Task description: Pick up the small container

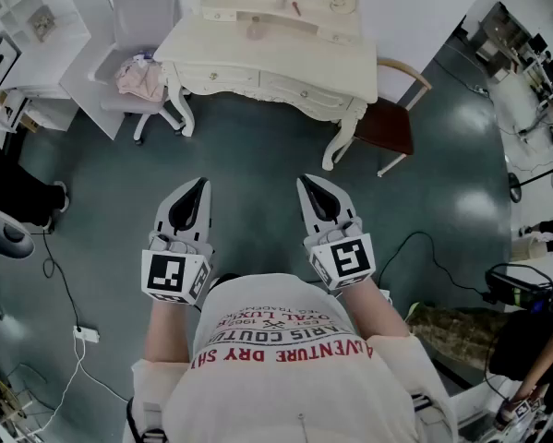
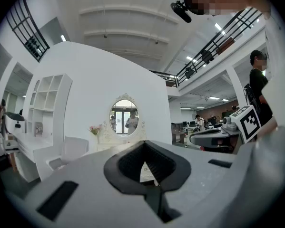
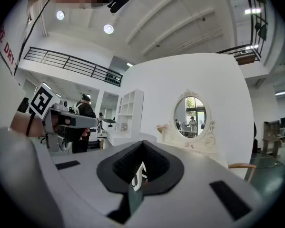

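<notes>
A white dressing table (image 1: 267,58) with an oval mirror stands ahead of me across the dark floor. On its top lie a small pale pinkish container (image 1: 255,31) and a thin red item (image 1: 295,7); both are too small to make out further. I hold both grippers side by side in front of my chest, well short of the table. My left gripper (image 1: 200,185) (image 2: 143,145) is shut with nothing in it. My right gripper (image 1: 306,181) (image 3: 142,142) is likewise shut and empty. Both gripper views look toward the mirror (image 2: 124,118) (image 3: 191,115).
A grey chair (image 1: 142,26) with a pink cloth on it stands left of the table, and a wooden chair (image 1: 391,118) at its right. White shelving (image 1: 27,7) is at the far left. Cables and a power strip (image 1: 87,334) lie on the floor. People stand at both sides.
</notes>
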The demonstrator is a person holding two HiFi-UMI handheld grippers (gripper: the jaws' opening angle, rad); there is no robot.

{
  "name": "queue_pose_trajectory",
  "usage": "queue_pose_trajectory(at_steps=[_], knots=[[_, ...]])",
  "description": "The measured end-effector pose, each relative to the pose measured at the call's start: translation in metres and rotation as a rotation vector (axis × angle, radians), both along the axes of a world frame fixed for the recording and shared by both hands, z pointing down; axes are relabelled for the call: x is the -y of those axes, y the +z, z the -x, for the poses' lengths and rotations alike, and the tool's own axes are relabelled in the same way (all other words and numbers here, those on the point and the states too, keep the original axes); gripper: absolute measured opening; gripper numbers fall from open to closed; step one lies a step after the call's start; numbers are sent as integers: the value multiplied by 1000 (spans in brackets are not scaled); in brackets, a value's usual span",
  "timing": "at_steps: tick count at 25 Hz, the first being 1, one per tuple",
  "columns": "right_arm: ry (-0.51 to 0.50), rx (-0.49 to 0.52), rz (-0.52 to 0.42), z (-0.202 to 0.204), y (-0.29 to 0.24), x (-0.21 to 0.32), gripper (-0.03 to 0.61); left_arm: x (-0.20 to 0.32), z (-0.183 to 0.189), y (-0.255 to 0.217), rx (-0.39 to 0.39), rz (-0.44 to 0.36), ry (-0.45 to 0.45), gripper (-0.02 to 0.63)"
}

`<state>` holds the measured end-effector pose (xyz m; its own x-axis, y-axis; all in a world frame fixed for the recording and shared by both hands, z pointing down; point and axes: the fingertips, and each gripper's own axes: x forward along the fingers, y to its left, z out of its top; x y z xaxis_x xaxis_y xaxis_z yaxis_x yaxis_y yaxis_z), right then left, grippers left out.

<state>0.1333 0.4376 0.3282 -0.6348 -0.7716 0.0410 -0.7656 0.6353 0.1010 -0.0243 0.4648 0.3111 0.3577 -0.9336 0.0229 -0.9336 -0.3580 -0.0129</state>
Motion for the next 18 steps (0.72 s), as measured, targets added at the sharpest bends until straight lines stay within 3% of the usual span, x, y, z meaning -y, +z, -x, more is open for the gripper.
queue_pose_trajectory(at_steps=[9,18], knots=[[-7,-5,-8,-2,0,8,-2,8,-4,-1,24,2,9,6],[-7,24,53,-6,12,22,-2,20,-8,9,15,27,-3,6]])
